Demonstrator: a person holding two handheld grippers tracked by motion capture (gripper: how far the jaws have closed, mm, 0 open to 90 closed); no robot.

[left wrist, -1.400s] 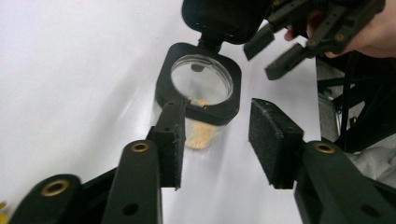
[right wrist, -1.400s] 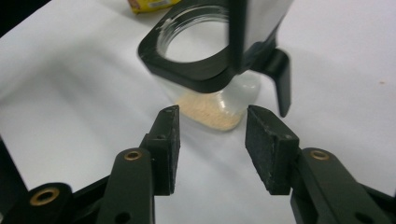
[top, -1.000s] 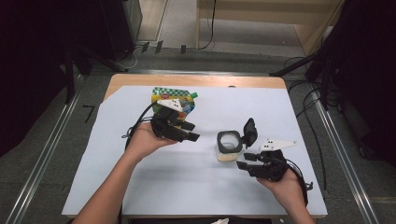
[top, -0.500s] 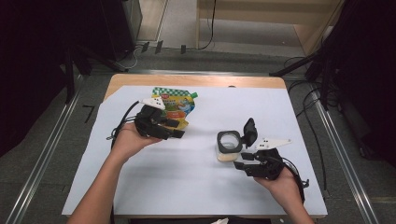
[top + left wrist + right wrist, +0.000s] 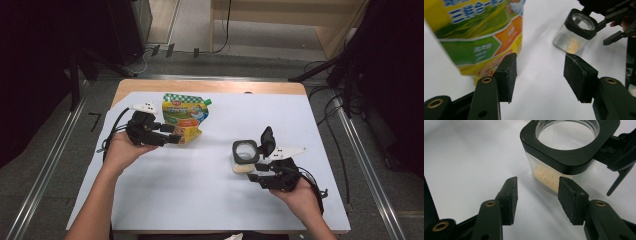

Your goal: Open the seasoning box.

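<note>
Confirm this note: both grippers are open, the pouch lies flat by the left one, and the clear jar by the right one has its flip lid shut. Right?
Not quite. The jar has its black flip lid swung open, not shut; the right gripper view looks straight into its open mouth. The rest stands: the pouch lies flat by the left gripper, and the right gripper is open too.

Both forearms are bare, with no sleeves visible. The left gripper (image 5: pixel 172 139) and right gripper (image 5: pixel 252 172) are black, each topped by a pale three-cornered plate and trailing a black cable. Their jaws are flat black bars with brass-coloured rivets and rough dark pads (image 5: pixel 507 72), apparently foam.
</note>
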